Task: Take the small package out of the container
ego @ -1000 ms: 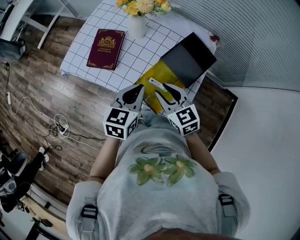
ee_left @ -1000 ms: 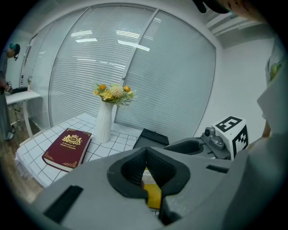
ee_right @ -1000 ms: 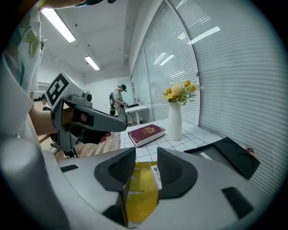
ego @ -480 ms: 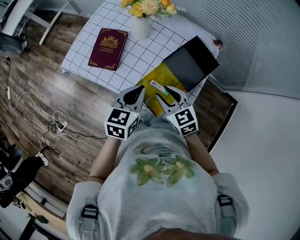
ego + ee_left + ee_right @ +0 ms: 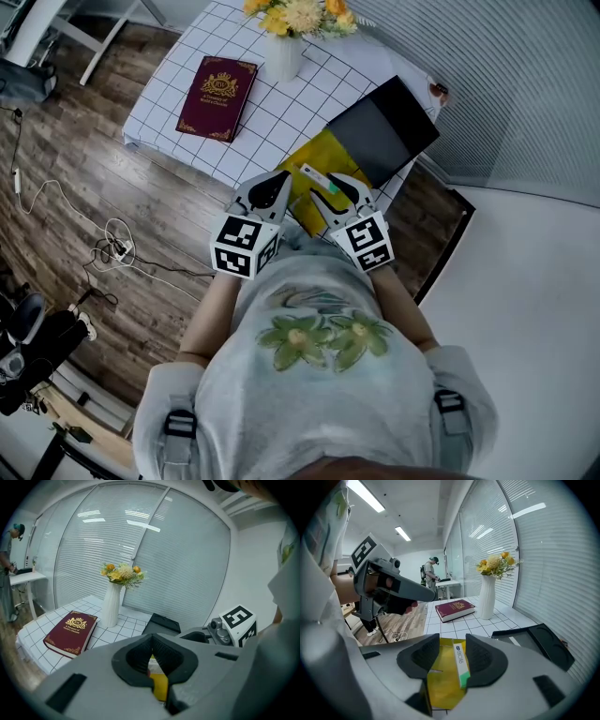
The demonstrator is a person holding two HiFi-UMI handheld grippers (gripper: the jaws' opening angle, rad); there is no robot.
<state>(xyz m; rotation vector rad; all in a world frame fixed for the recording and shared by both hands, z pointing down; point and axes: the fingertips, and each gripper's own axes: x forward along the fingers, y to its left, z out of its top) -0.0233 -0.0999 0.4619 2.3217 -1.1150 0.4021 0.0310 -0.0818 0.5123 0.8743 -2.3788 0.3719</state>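
At the table's (image 5: pixel 281 103) near edge, by its right corner, the yellow container (image 5: pixel 330 155) sits with a black lid (image 5: pixel 380 127) touching its far side. Open cloth runs left to the book (image 5: pixel 217 97) and vase (image 5: pixel 284 56). My right gripper (image 5: pixel 451 644) has sunk slightly since a second ago and its jaws have just been opening. They now stand wide, and the small package (image 5: pixel 460 660) lies between them on the container, along the right pad. My left gripper (image 5: pixel 151 641) is closed on the container's left edge.

Grey shirt (image 5: pixel 309 412), green floral print (image 5: pixel 323 339)
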